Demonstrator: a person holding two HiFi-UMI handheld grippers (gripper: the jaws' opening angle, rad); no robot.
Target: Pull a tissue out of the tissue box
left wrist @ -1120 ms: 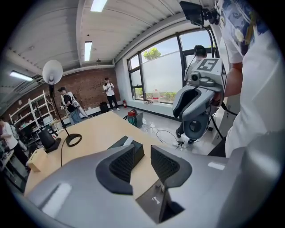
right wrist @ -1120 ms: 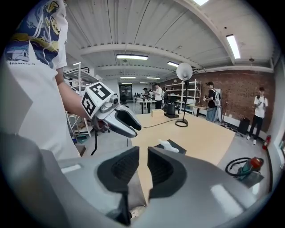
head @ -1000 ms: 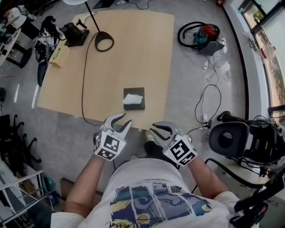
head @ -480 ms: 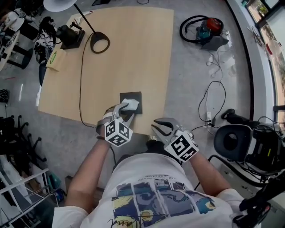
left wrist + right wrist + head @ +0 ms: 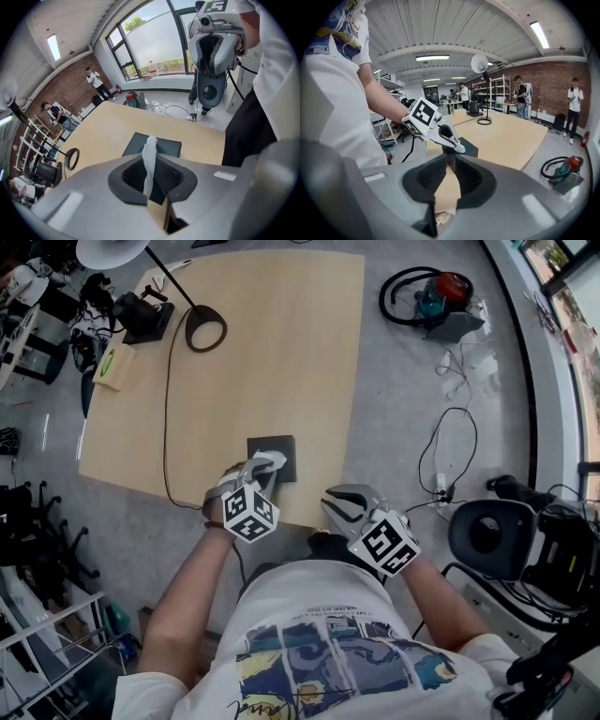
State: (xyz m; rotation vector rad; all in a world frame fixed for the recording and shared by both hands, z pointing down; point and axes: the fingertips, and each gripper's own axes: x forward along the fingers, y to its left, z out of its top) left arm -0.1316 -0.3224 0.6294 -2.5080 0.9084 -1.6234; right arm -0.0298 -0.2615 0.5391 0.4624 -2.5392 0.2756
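The left tool (image 5: 266,467) covers the near part of the tissue box (image 5: 284,446) in the head view. Its jaws hide the lower end of the tissue (image 5: 149,157).

readable text: none | shirt (image 5: 309,667): scrawl under its printed picture, illegible | left gripper (image 5: 266,465), right gripper (image 5: 334,499): cube markers, patterns only

Red brick wall (image 5: 553,89), tall windows (image 5: 154,47), grey floor (image 5: 422,399), long wooden table (image 5: 272,343), ceiling strip lights (image 5: 432,58), metal shelving (image 5: 502,91)
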